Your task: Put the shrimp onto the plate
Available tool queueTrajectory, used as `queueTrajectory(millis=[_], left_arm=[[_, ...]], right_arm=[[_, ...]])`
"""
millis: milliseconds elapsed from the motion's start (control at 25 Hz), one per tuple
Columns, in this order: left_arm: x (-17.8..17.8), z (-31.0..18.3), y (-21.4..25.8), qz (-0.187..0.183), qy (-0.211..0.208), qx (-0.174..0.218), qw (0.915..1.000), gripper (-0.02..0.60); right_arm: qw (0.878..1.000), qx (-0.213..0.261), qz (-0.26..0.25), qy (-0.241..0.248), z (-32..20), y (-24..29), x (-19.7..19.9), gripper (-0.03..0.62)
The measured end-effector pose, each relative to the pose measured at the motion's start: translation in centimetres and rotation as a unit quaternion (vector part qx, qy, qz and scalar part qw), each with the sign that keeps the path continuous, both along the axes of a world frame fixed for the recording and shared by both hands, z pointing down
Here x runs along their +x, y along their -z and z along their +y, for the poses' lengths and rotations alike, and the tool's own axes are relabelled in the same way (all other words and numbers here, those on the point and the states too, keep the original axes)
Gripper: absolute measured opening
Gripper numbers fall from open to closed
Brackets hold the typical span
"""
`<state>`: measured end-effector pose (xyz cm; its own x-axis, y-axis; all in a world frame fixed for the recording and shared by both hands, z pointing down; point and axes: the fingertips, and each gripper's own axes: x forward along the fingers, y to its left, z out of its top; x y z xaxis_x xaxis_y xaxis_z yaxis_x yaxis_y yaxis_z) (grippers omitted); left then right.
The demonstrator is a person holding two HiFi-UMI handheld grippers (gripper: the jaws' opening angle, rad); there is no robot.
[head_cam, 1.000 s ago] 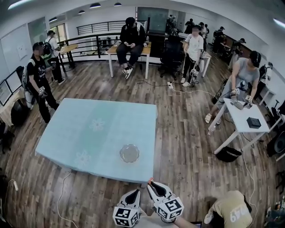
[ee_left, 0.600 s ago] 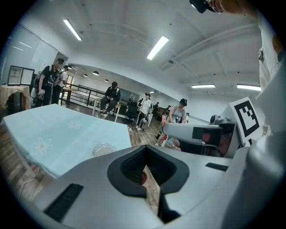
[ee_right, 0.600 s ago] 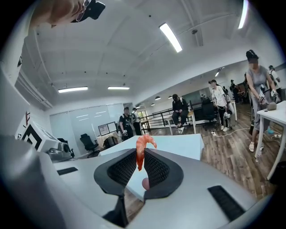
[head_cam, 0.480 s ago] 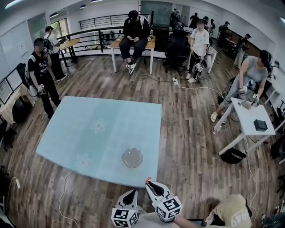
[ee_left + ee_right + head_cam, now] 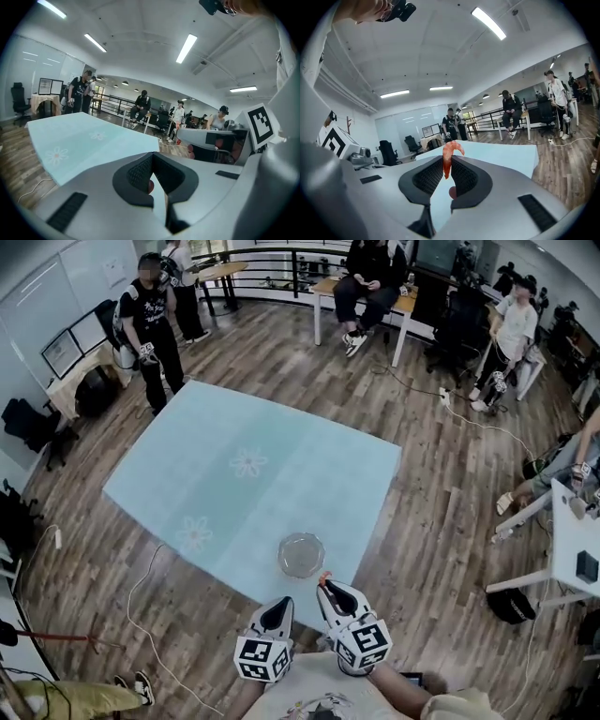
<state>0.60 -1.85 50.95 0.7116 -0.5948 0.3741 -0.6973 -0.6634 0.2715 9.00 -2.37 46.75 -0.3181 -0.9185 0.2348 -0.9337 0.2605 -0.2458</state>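
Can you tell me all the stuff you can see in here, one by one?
shrimp: one, orange-pink, pinched between the right gripper's jaws.
plate: one, clear glass, nothing on it, on the table close to its near edge.
table: one, light blue cloth with white flowers, middle of the room.
person in black: one, standing by the table's far left corner.
seated person: one, dark clothes, at the back of the room.
white desk: one, right edge of the head view.
left gripper: one, grey-white, jaws together with nothing in them, by the table's near edge.
right gripper: one, grey-white, shut on the shrimp, close to the plate.
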Motion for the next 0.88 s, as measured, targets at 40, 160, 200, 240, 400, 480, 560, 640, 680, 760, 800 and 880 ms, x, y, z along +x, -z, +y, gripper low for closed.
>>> queueTrajectory(millis=[40,160,200,240,400,480,560,640,680,760,800,880], left_arm=[[0.2,-0.6,-0.2,-0.003,0.013,-0.002,0.9999,0.006],[1.4,-2.6,-1.0,-0.007,0.045,-0.007,0.9989,0.006],[1.8,-3.0,-1.3,-0.008,0.055,-0.010,0.9984,0.006],[2.2,-3.3,-1.6,-0.011,0.066,-0.014,0.9977,0.006],[2.0,-4.1,-2.4,-0.018,0.111,-0.027,0.9933,0.006],[1.5,-4.6,-2.8,-0.021,0.128,-0.026,0.9913,0.006],[0.7,-5.1,-3.3,-0.023,0.146,-0.025,0.9887,0.006],[-0.1,-5.1,-3.7,-0.026,0.166,-0.034,0.9851,0.006],[-0.4,-5.0,-4.0,-0.027,0.175,-0.042,0.9834,0.006],[-0.6,-5.0,-5.1,-0.026,0.183,-0.058,0.9810,0.006],[-0.5,-5.0,-5.8,-0.026,0.184,-0.065,0.9805,0.006],[-0.3,-5.1,-7.1,-0.026,0.181,-0.077,0.9801,0.006]], right_arm=[[1.000,-0.003,-0.002,0.010,-0.8,-0.2,0.4,0.071],[0.999,-0.012,-0.004,0.040,-3.3,-1.3,1.6,0.071],[0.999,-0.016,-0.005,0.050,-4.0,-1.6,2.0,0.071],[0.998,-0.020,-0.006,0.062,-4.5,-1.9,2.2,0.071],[0.993,-0.036,-0.010,0.112,-6.1,-2.8,1.7,0.071],[0.990,-0.039,-0.009,0.135,-7.0,-3.5,0.9,0.071],[0.986,-0.040,-0.007,0.159,-7.8,-4.2,0.0,0.071],[0.982,-0.048,0.000,0.184,-8.3,-5.0,-0.7,0.071],[0.980,-0.055,0.003,0.193,-8.4,-5.5,-0.9,0.071],[0.977,-0.071,0.008,0.203,-9.0,-6.7,-1.1,0.071],[0.976,-0.077,0.011,0.205,-9.3,-7.3,-1.2,0.071],[0.974,-0.086,0.017,0.208,-9.8,-8.2,-1.4,0.071]])
